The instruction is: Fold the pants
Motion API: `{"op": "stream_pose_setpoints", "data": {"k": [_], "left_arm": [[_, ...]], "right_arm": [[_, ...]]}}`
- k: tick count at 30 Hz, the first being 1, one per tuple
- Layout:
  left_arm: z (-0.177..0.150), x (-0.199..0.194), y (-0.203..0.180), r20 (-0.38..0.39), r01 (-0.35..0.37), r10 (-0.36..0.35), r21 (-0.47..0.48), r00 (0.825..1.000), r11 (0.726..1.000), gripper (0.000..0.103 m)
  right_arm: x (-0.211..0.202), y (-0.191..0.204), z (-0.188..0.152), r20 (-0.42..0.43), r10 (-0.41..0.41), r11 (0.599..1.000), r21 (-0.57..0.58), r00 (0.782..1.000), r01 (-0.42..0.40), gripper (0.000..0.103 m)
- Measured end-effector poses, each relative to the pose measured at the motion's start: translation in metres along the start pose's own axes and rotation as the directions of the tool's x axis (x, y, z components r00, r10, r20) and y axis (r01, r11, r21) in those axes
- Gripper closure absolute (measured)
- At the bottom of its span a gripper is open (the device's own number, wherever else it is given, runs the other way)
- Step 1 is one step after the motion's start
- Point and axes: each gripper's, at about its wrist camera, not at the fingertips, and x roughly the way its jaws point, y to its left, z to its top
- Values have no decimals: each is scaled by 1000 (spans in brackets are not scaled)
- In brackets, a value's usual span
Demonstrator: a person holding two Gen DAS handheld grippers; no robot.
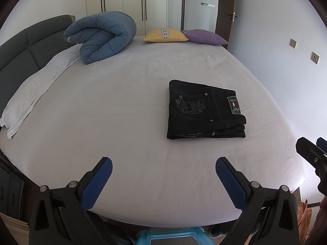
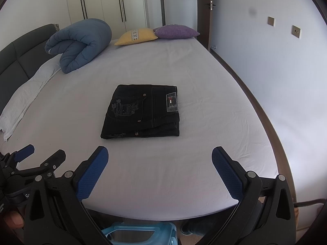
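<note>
Black jeans (image 1: 204, 110) lie folded into a compact rectangle on the white bed sheet (image 1: 132, 106), back pocket embroidery and waist label facing up. They also show in the right wrist view (image 2: 143, 112). My left gripper (image 1: 163, 163) is open and empty, held over the near edge of the bed, well short of the jeans. My right gripper (image 2: 159, 153) is open and empty too, back from the jeans near the bed's front edge. The right gripper shows at the right edge of the left wrist view (image 1: 312, 153). The left gripper shows at lower left of the right wrist view (image 2: 36, 157).
A rolled blue duvet (image 1: 102, 36) lies at the far left by the dark headboard (image 1: 18, 53). A white pillow (image 1: 34, 89) lies along the left. A yellow cushion (image 1: 165, 35) and a purple cushion (image 1: 204, 36) sit at the far edge. A blue plastic stool (image 1: 167, 236) stands below.
</note>
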Motion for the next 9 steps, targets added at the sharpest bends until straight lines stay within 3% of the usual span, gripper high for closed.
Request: {"op": "stream_pose_setpoints", "data": {"k": [9], "left_arm": [[-4,1,0,-2,1,-1,-9,1000,1000,0]], "right_arm": [[0,-2,-1,-7,2,1000,1,1000,-2,0]]}}
